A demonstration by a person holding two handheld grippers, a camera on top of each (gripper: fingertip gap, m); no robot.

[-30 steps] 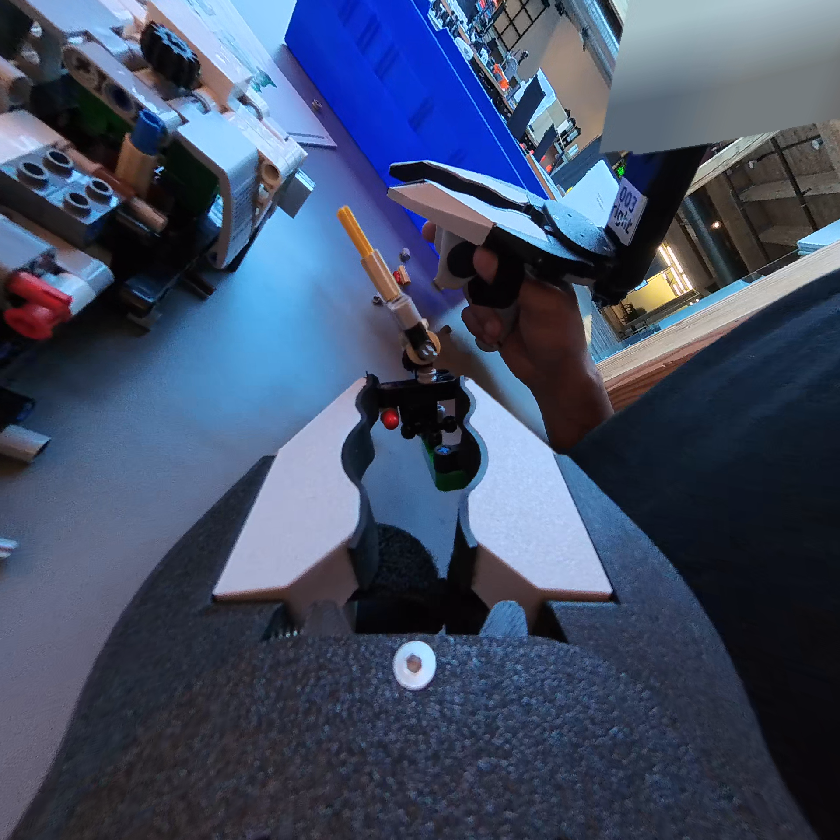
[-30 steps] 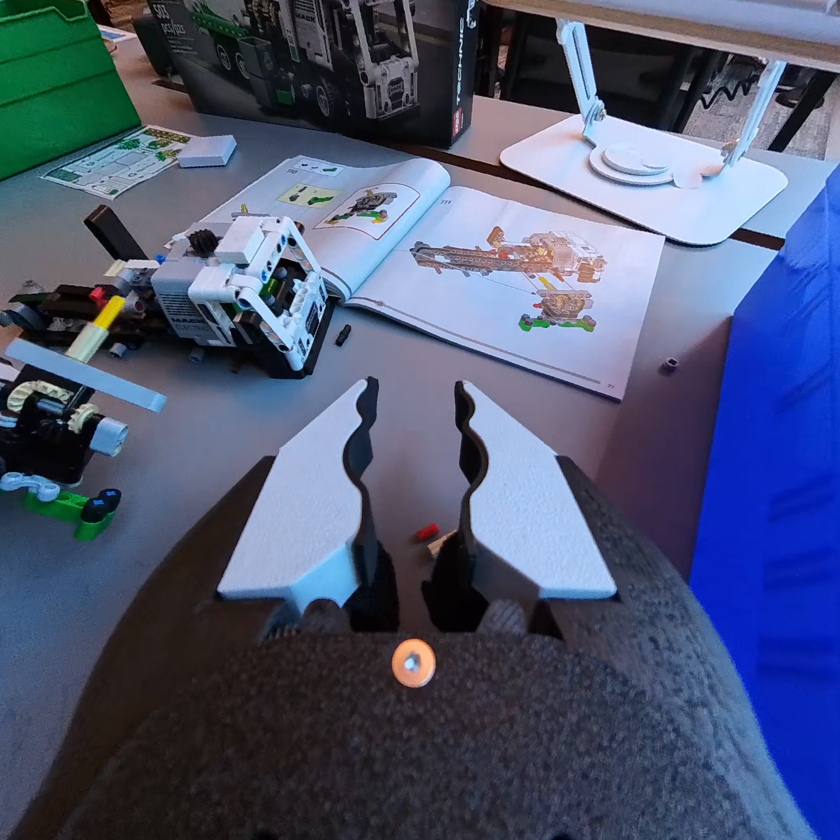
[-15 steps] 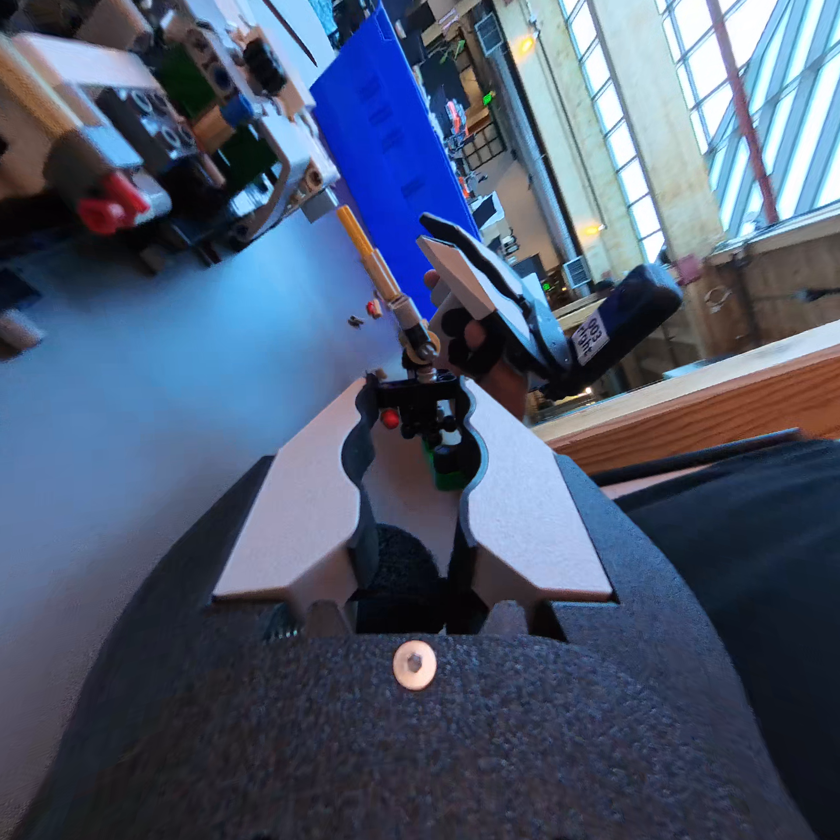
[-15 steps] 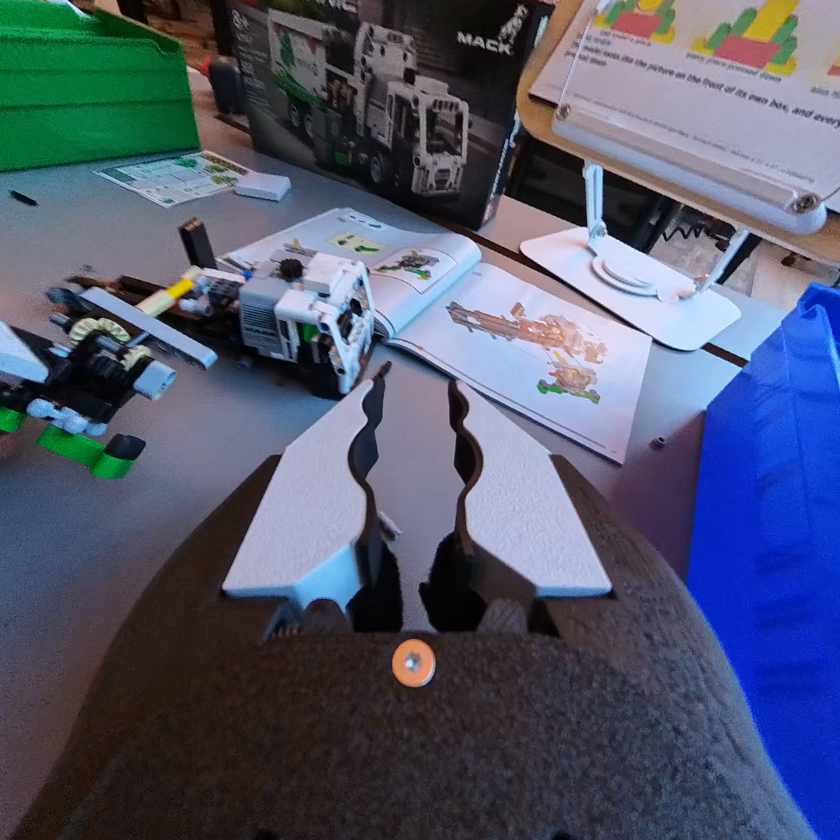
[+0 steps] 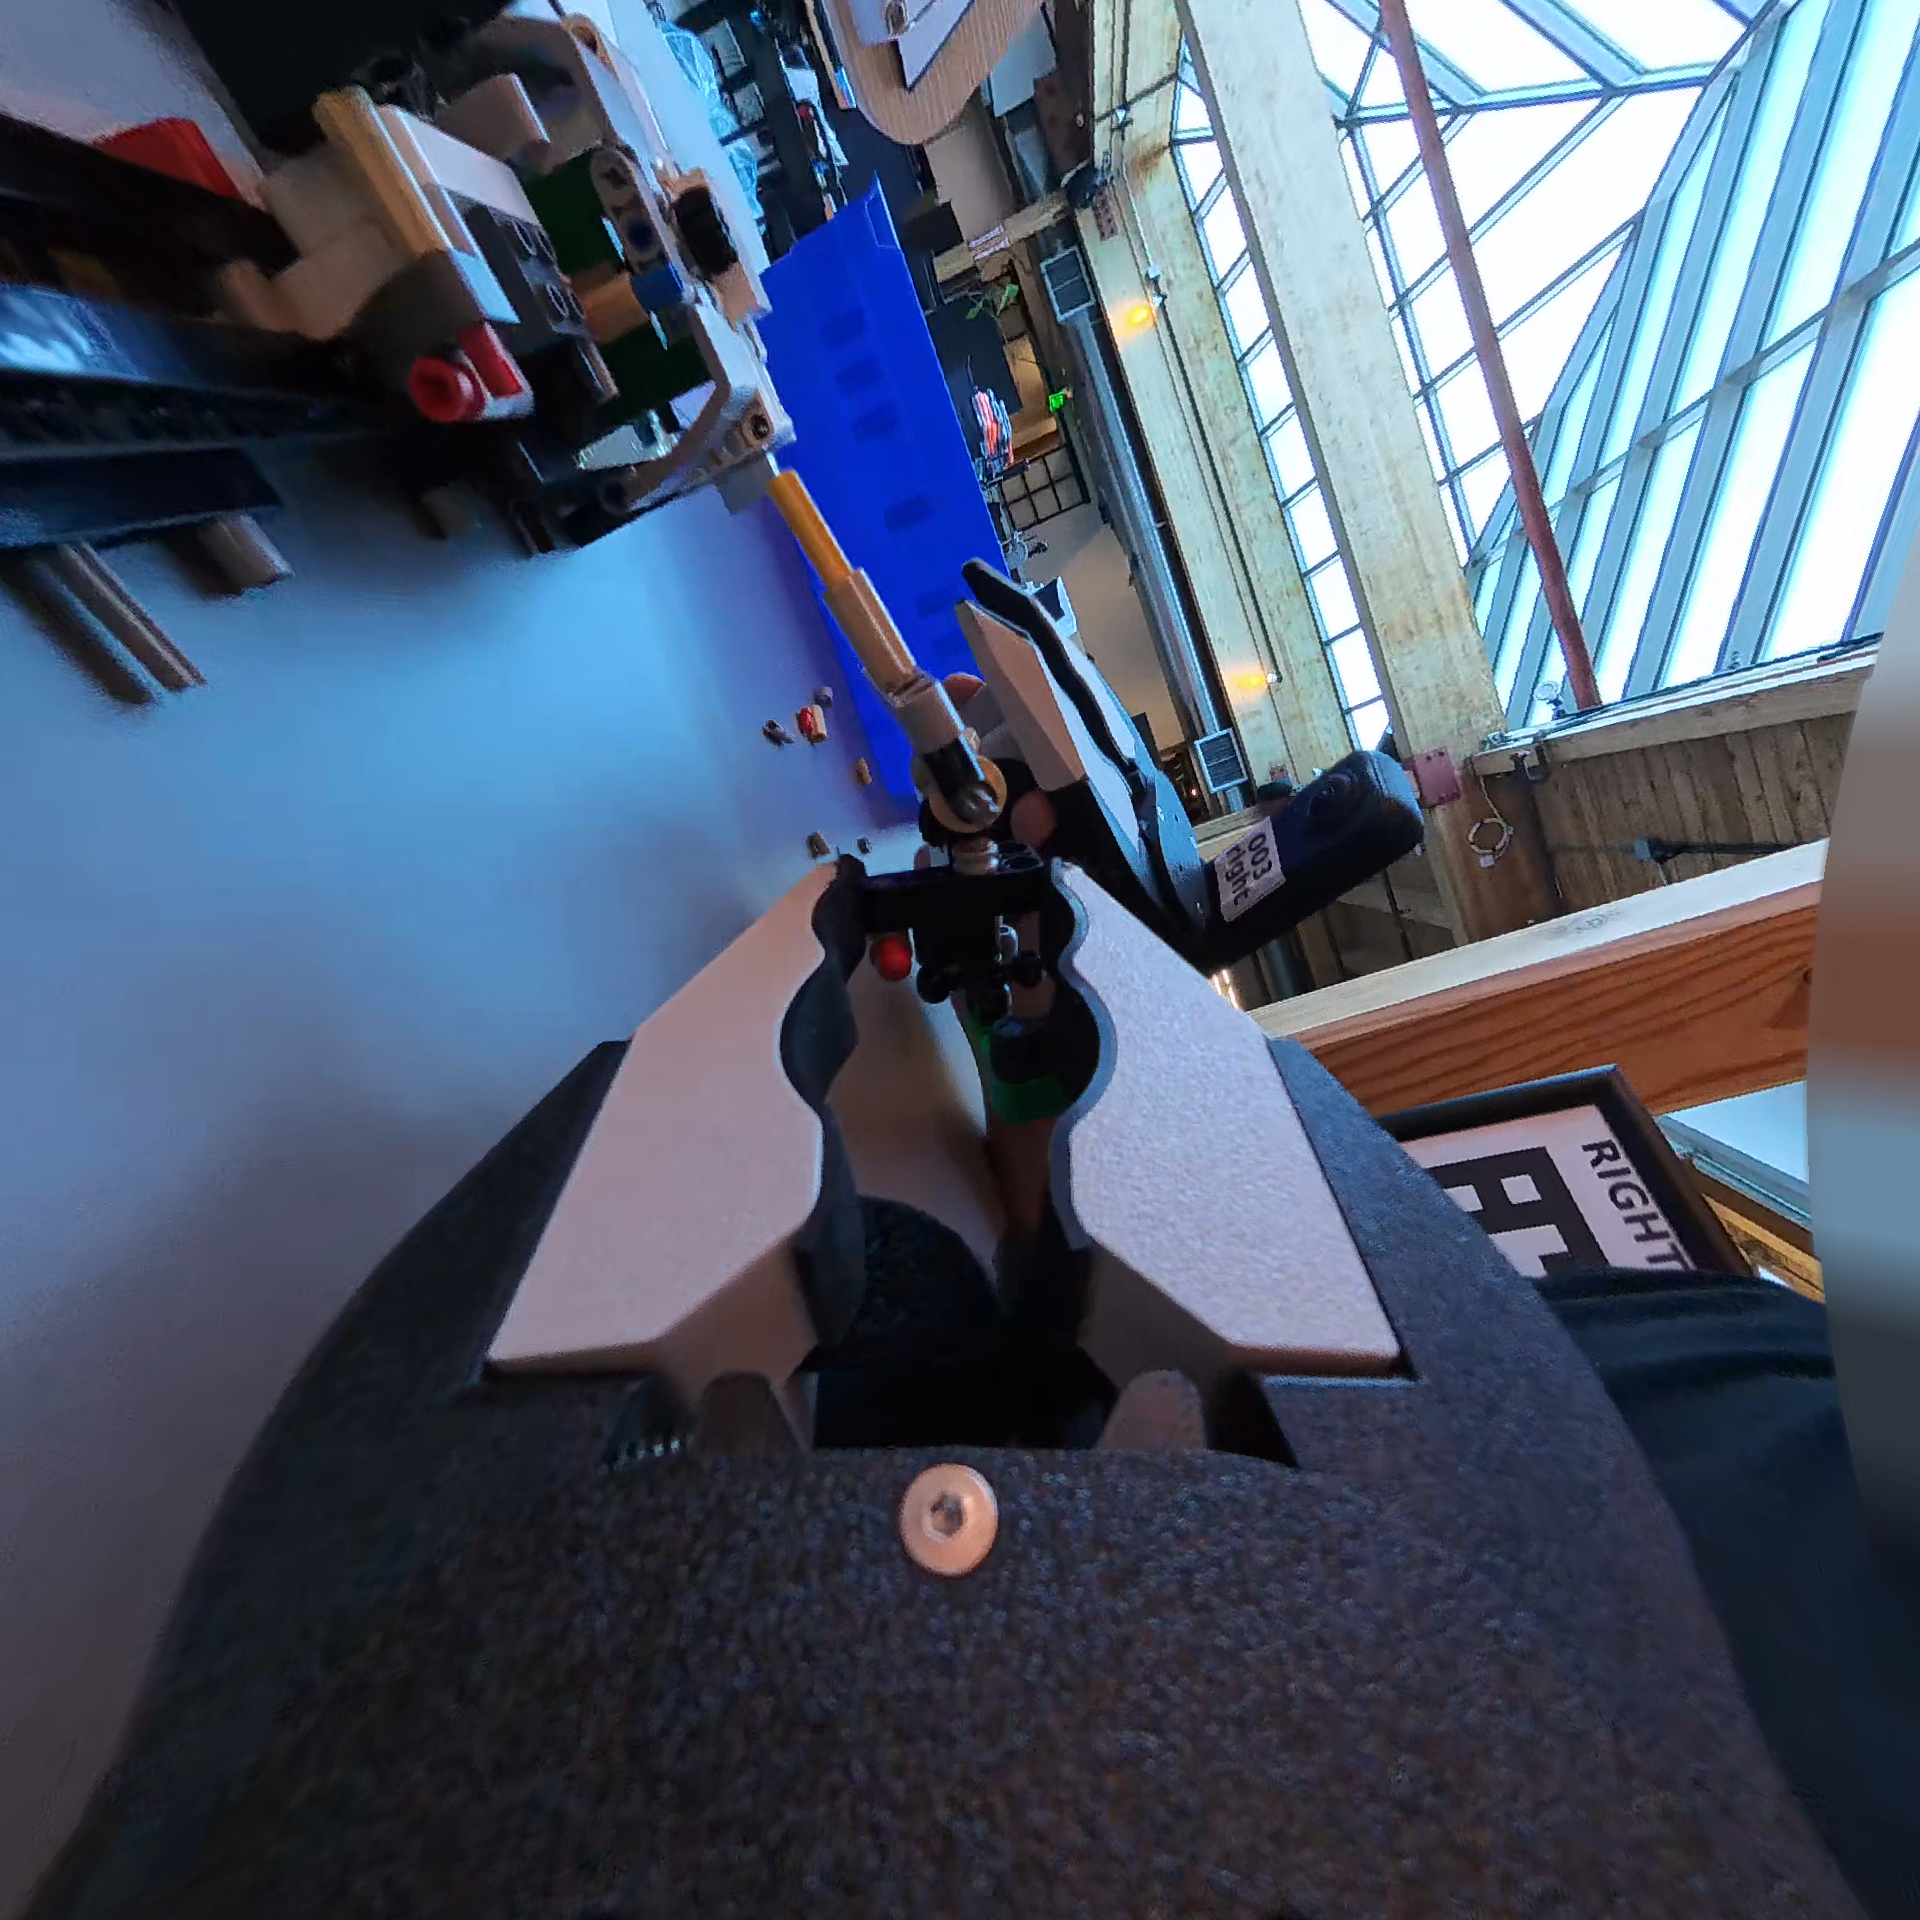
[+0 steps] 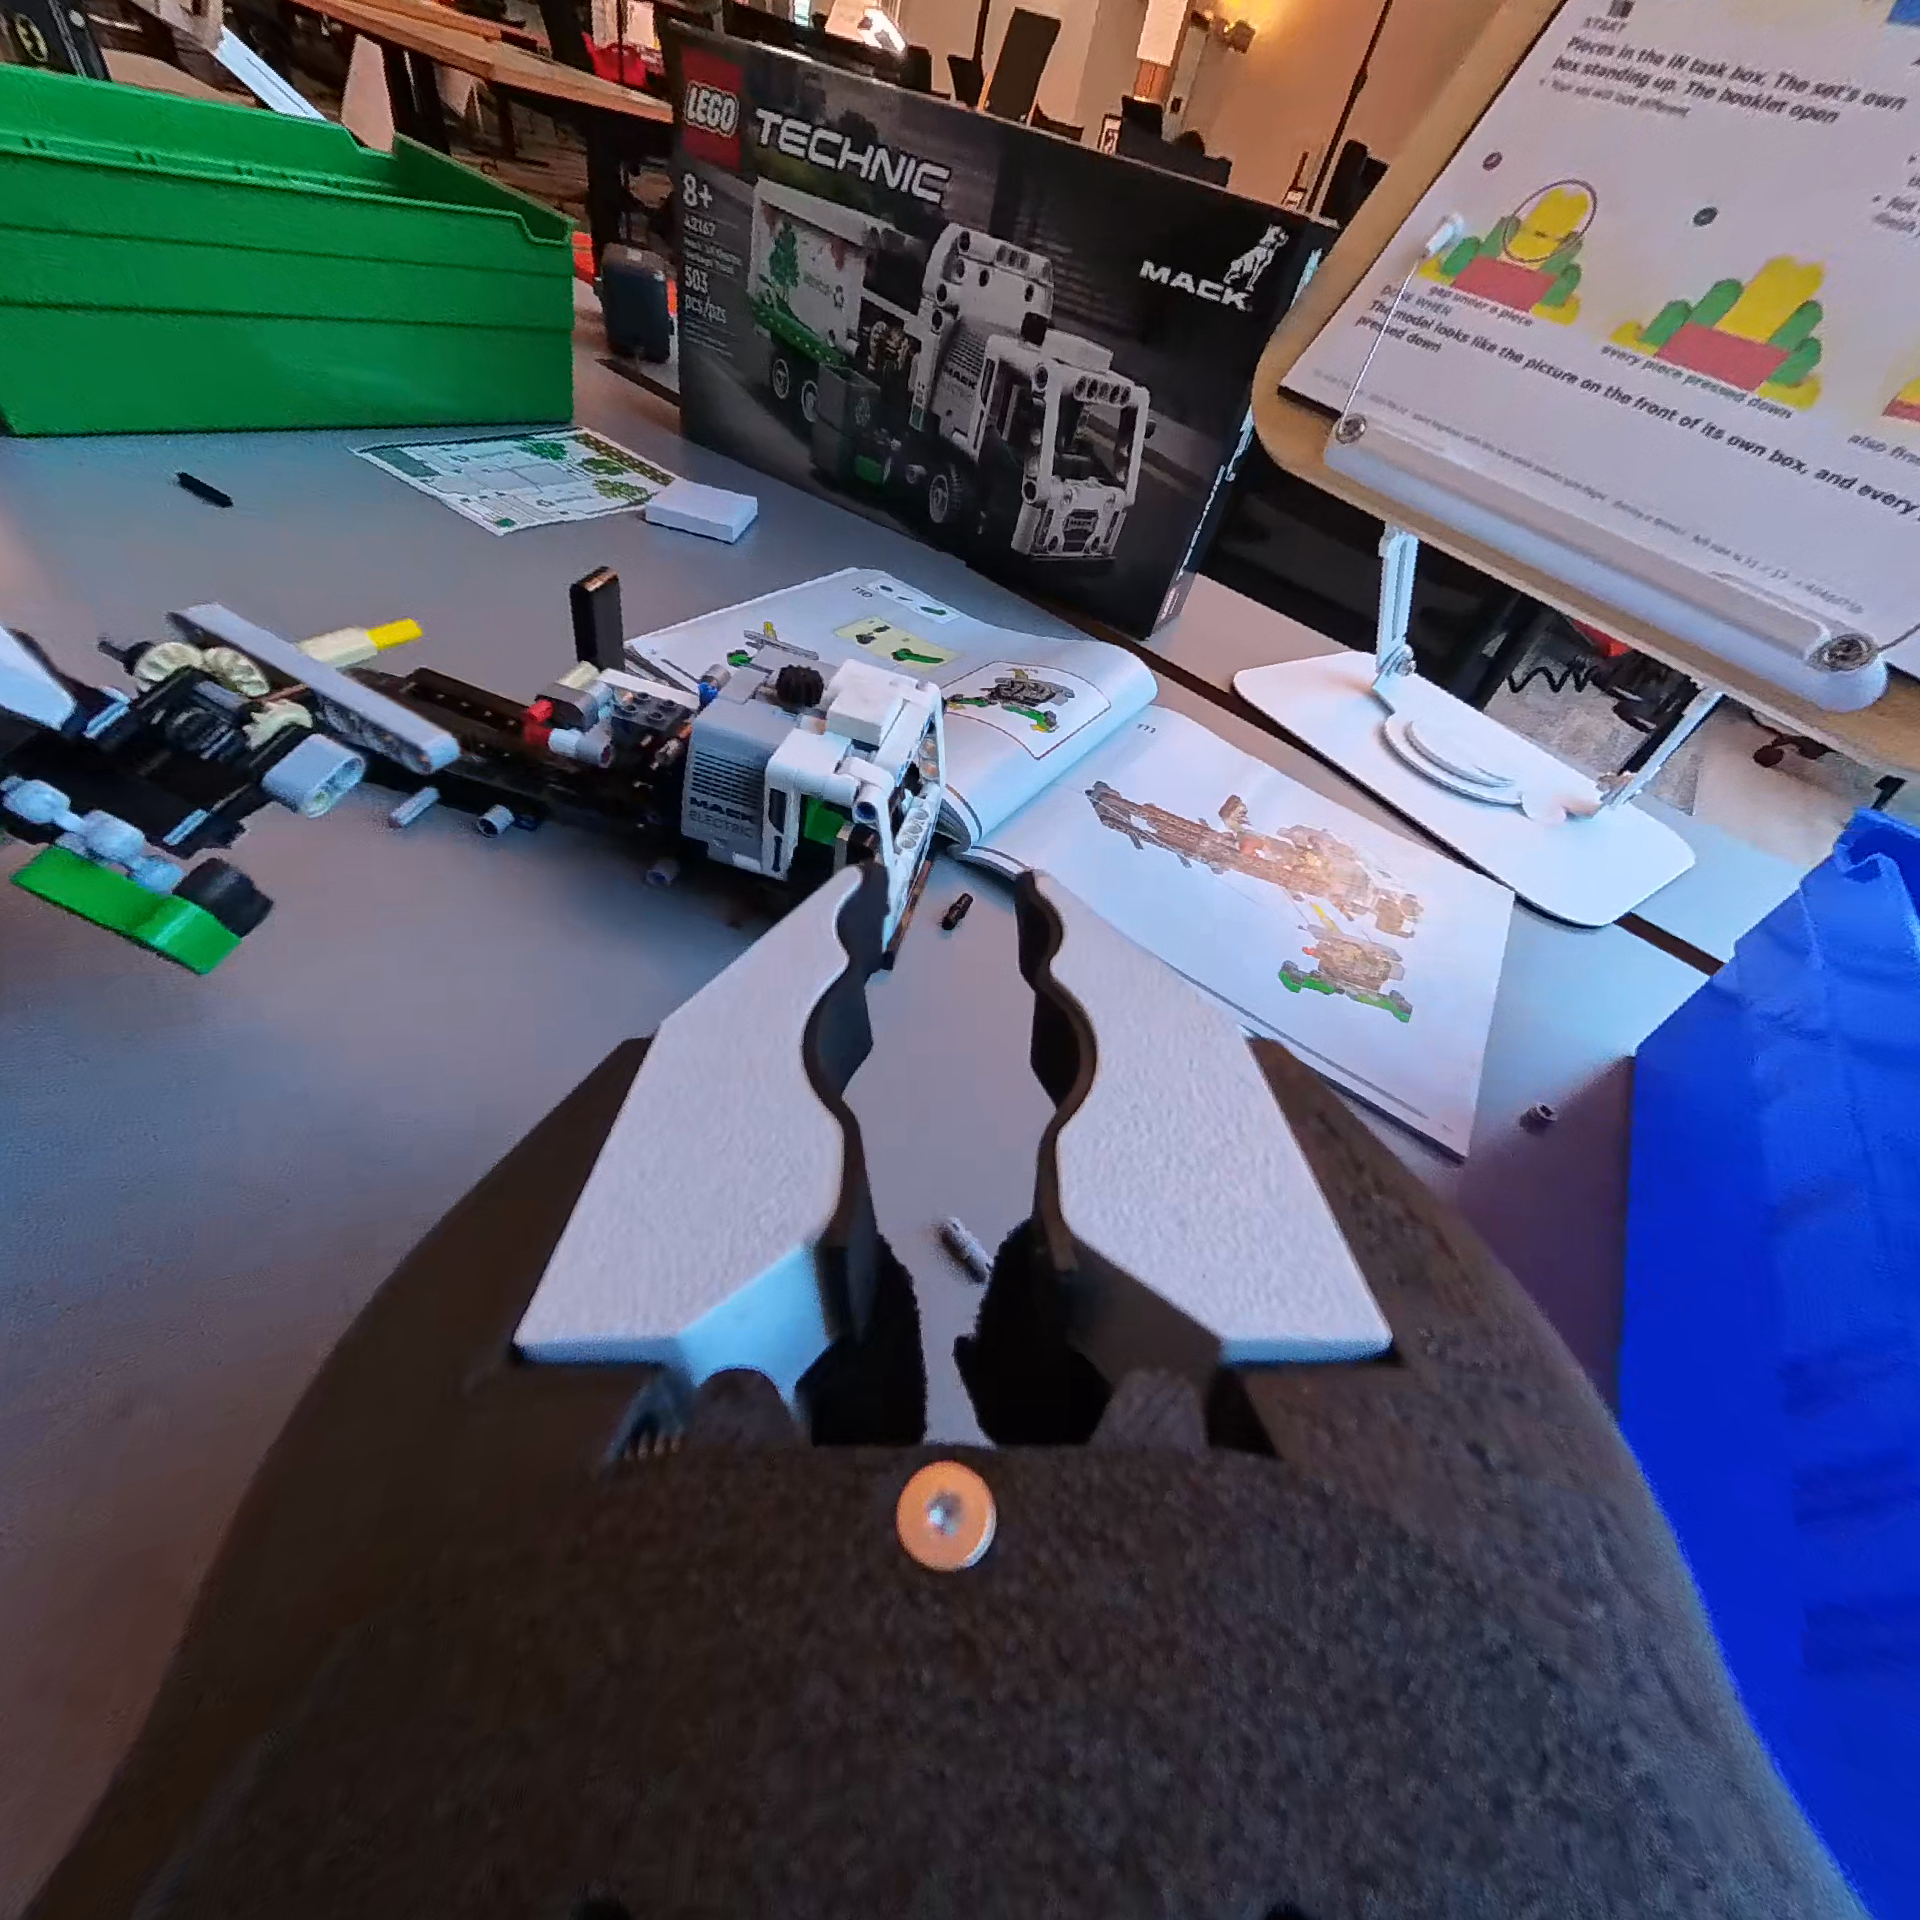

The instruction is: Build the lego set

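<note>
Left wrist view: left gripper (image 5: pixel 951 914) clamped on a small black lego sub-assembly (image 5: pixel 961 925), held clear of the grey table (image 5: pixel 364 883). Sub-assembly carries a red pin on its left, a green piece (image 5: pixel 1013 1081) lower down, and a tan-and-yellow axle (image 5: pixel 862 623) slanting up and away. Right gripper (image 5: pixel 1023 665) shows just behind the axle, a person's fingers wrapped on its handle; contact between the two possibly none, hard to tell at this angle. Loose small pins (image 5: pixel 805 722) lie on the table beside a blue bin (image 5: pixel 873 416).

Right wrist view: right gripper (image 6: pixel 945 894) with jaws apart, nothing between them, above the table (image 6: pixel 364 1091). Partly built truck (image 6: pixel 790 769), white cab and long black chassis, sits on the table ahead, touching the left edge of the open instruction booklet (image 6: pixel 1226 862). Held sub-assembly (image 6: pixel 156 748) visible far left. Set box (image 6: pixel 966 343) stands behind the booklet; green bin (image 6: pixel 260 270) back left; a document stand (image 6: pixel 1475 779) to the right.
</note>
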